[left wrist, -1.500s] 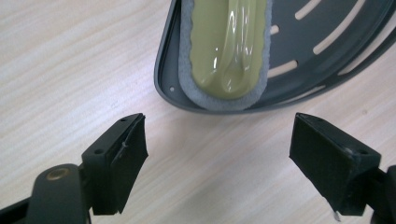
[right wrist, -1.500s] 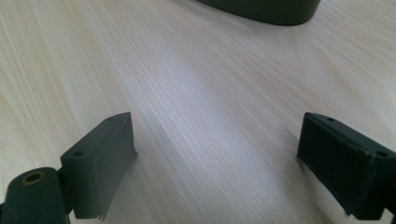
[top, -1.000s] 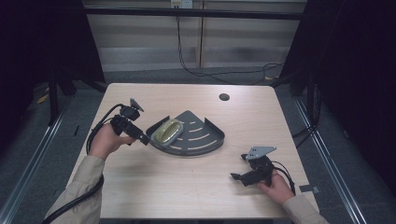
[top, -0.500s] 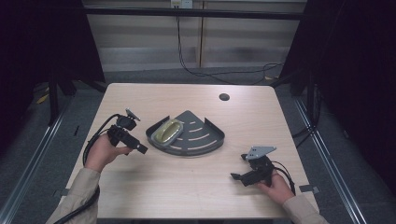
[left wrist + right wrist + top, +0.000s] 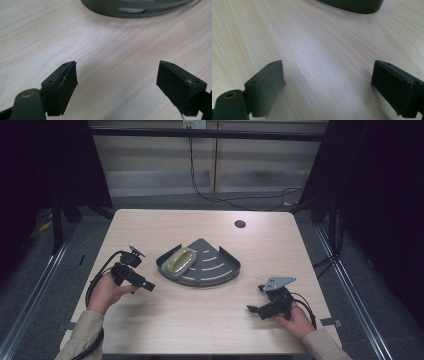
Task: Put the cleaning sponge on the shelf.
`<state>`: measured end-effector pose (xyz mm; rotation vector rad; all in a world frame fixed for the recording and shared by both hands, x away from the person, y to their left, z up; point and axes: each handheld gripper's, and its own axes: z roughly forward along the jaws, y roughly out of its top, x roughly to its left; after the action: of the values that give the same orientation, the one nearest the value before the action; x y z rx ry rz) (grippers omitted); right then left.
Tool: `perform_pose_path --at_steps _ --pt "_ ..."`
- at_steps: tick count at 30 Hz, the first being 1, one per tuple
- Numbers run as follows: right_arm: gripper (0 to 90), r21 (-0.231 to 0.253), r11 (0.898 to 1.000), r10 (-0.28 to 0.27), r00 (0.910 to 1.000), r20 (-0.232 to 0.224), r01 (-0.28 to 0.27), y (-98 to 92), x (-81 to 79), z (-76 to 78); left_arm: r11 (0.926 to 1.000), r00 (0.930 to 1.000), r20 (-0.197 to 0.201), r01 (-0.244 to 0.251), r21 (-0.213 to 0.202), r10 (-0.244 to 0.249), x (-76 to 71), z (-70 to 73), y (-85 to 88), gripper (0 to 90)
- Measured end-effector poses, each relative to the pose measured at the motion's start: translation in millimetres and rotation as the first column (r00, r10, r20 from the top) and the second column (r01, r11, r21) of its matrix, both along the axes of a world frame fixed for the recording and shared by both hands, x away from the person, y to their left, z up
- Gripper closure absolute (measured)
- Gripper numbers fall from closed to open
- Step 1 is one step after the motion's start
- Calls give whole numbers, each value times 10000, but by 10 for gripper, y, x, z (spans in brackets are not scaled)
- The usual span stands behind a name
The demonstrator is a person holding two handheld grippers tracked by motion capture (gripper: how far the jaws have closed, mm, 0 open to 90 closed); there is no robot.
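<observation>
Dark walls and a railed floor surrounded the pale wooden bench (image 5: 200, 320), which carried a grey quarter-round tray (image 5: 220, 272) near its middle. In the tray's left corner lay a yellowish oval thing (image 5: 180, 260), perhaps a soap or sponge; its make was too small to tell. A second earlier the left gripper (image 5: 145, 284) had been up against the tray's left edge; since then it had drawn back toward the near left and sunk lower over the bench, while the oval thing lay where it was. Its jaws stood wide apart with only bare wood between them, the tray's slotted wall ahead in the left gripper view. The right gripper (image 5: 254, 310) had kept still at the near right, jaws likewise apart and empty. By my judgement the oval thing had been delivered into the tray, and the left hand was retiring.
</observation>
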<state>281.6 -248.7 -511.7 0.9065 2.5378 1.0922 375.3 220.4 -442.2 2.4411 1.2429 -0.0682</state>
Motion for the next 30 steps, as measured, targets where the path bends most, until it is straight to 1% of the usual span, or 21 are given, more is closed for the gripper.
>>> perform_pose_path --at_steps 7,13,15,17,20,23,25,26,27,28,29,30 --pt "105 -1 10000 -2 10000 -2 2 0 0 0 9998 9998 -11 -209 -35 209 -46 -111 66 167" --pt "106 0 10000 0 10000 2 0 0 0 0 9995 9993 229 -299 -92 301 -87 -200 113 160" --pt "106 -1 10000 1 10000 2 -1 0 0 0 9992 9990 183 -395 -103 397 -104 -241 132 158" --pt "106 0 10000 2 10000 2 -2 0 0 0 9992 9992 133 -378 -104 379 -113 -273 152 158" --pt "105 1 10000 1 10000 3 -1 0 0 0 9987 9987 177 -486 -118 488 -130 -312 180 158" --pt "106 3 10000 3 10000 5 -3 0 0 0 9989 9985 301 -459 -120 462 -148 -338 208 159" --pt "106 -1 10000 -1 10000 2 1 0 0 0 9988 9977 503 -454 -204 464 -161 -348 221 159" --pt "106 -1 10000 3 10000 3 -3 0 0 0 9990 9977 530 -402 -203 412 -164 -349 235 159" --pt "106 0 10000 3 10000 4 -3 0 0 0 9984 9972 558 -474 -316 491 -172 -355 237 159" --pt "105 -1 10000 2 10000 2 -2 0 0 0 9990 9967 717 -349 -284 369 -174 -359 250 157" --pt "106 1 10000 -1 10000 4 1 0 0 0 9990 9964 778 -323 -299 346 -179 -362 253 155" --pt "105 0 10000 1 10000 3 -1 0 0 0 9989 9949 932 -345 -317 373 -190 -371 256 154"
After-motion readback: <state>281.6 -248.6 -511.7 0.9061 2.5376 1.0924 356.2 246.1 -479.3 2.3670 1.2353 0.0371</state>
